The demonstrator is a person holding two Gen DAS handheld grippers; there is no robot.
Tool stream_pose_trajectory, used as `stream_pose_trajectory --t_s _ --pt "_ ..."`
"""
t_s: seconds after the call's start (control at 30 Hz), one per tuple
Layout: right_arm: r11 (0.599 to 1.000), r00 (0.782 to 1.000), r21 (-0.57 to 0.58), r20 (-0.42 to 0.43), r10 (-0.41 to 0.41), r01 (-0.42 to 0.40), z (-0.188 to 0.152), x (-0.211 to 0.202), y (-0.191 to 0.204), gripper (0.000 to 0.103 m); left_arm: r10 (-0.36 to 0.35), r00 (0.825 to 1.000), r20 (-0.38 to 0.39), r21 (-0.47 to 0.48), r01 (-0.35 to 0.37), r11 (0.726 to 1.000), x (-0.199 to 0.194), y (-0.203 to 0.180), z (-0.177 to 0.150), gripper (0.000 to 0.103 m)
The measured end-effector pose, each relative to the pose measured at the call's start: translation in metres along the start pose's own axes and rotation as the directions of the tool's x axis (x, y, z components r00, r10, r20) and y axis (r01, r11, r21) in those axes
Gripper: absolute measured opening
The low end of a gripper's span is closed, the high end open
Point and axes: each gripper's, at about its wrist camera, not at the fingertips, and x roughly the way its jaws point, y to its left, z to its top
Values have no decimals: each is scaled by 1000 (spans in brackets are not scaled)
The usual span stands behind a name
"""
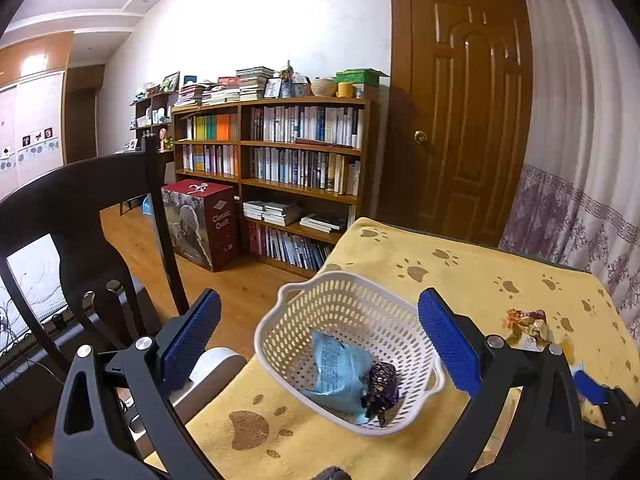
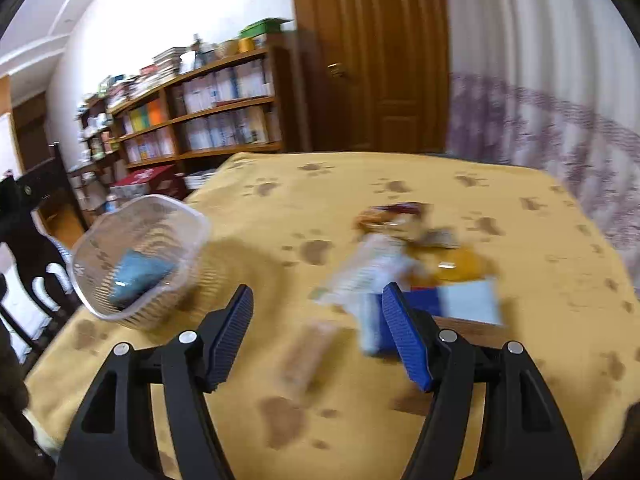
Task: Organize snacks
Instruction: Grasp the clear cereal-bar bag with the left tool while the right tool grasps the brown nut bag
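Both our left claw (image 1: 320, 344) and right claw (image 2: 318, 334) gape wide, empty; the white basket (image 1: 304, 308) overhanging the surface (image 2: 400, 184) edge could tip if nudged.

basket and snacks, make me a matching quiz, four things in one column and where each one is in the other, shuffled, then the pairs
Things
1. light blue packet
2. dark purple snack
3. white basket
4. orange wrapped snack

Places
A. on the yellow paw-print cloth, outside the basket
B. in the basket, lying against the blue packet
C. near the table's corner by the chair
D. in the basket, under the purple snack's edge

Pairs: 1-D, 2-B, 3-C, 4-A
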Motion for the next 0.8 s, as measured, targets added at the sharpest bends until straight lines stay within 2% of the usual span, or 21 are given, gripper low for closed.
stream_pose_trajectory --t_s 0.07,0.23,0.5,0.7,0.77,0.8 --pt "998 999 34 -3 -55 55 -8 -6 -22 67 -10 1000 0 17 10 1000 -2 -6 -2 100" --pt "991 993 83 -59 -102 106 -27 -3 -53 67 -19 1000 1 69 19 997 -5 -23 -9 100" --pt "990 986 95 -134 -94 107 -39 20 -67 68 -29 999 14 112 27 993 -16 -39 -12 100" --pt "984 975 130 -200 -95 122 -45 45 -77 67 -94 995 -41 78 97 992 -11 -40 -14 100" --pt "983 972 139 -218 -85 117 -47 50 -80 56 -118 991 -65 62 122 991 -8 -41 -16 100" --pt "983 971 141 -223 -81 115 -49 51 -82 56 -129 989 -73 58 133 989 -7 -41 -17 100"
